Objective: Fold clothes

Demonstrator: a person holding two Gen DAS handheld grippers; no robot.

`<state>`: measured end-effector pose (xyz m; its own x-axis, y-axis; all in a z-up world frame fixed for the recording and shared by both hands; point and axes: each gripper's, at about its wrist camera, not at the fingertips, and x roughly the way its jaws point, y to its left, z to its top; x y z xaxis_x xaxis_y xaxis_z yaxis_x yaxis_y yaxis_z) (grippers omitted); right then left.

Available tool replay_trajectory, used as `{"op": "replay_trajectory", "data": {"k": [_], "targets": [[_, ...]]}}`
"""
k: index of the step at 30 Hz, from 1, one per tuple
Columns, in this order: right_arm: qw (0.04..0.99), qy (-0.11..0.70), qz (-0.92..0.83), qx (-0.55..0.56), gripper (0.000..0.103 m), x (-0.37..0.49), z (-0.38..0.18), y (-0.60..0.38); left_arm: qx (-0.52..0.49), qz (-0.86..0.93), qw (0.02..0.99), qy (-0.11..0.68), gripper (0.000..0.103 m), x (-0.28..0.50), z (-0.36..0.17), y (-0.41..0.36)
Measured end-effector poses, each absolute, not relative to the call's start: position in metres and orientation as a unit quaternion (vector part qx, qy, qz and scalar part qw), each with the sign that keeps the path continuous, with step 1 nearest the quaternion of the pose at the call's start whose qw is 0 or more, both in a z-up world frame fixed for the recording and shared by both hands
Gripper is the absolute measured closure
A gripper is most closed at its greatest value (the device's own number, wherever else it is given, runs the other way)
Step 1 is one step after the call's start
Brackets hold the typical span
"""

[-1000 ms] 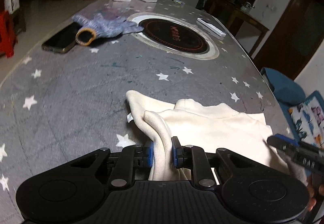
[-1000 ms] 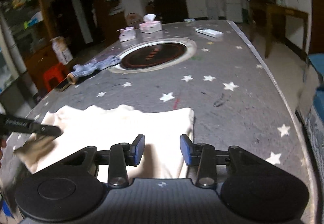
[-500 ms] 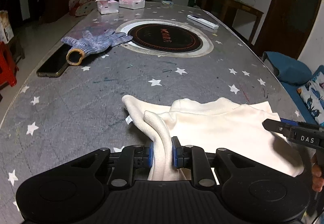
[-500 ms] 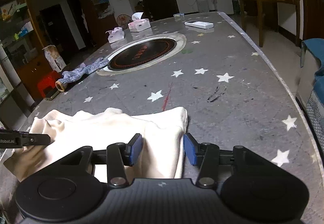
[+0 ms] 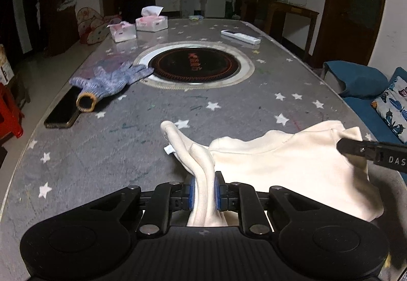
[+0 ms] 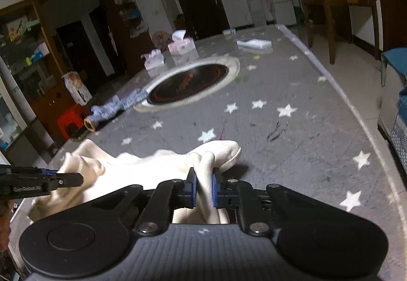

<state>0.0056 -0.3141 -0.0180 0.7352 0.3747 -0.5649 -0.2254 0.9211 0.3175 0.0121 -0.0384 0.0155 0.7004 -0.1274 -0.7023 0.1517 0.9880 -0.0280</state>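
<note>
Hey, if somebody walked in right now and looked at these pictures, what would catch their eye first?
Probably the cream garment at the near edge of the star-patterned table, pinched at each end by the left tongs and the right tongs. Next, the round black cooktop in the table's middle, with a blue knit glove at its left edge.

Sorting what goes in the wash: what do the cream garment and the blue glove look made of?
Cream garment: looks like soft, matte, fairly thick knit, perhaps fleece or cotton jersey; it bunches in rounded folds where the left tool and right tool pinch it. Blue glove: ribbed string-knit, probably cotton, with a tan-edged cuff; visible rows of stitches.
</note>
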Motion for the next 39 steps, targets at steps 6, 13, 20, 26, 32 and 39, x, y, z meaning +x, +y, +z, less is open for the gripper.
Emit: {"op": "replay_trajectory", "data": {"k": [6,13,20,26,32,39], "targets": [[0.937,0.297,0.153,0.106,0.093,-0.003,0.005,-0.324,0.027,-0.094,0.924,0.369,0.089,0.015,0.022,-0.055],[0.948,0.277,0.128,0.091,0.093,-0.008,0.024,-0.342,0.041,-0.118,0.925,0.360,0.090,0.022,0.027,-0.084],[0.957,0.260,0.105,0.076,0.093,-0.009,0.039,-0.364,0.049,-0.139,0.924,0.353,0.090,0.031,0.032,-0.115],[0.962,0.248,0.090,0.069,0.093,-0.005,0.046,-0.381,0.056,-0.149,0.924,0.347,0.090,0.042,0.039,-0.138],[0.964,0.244,0.077,0.069,0.093,0.002,0.047,-0.398,0.062,-0.154,0.924,0.344,0.090,0.053,0.042,-0.154],[0.965,0.244,0.071,0.073,0.093,0.012,0.045,-0.410,0.071,-0.155,0.925,0.340,0.090,0.064,0.047,-0.167]]}}
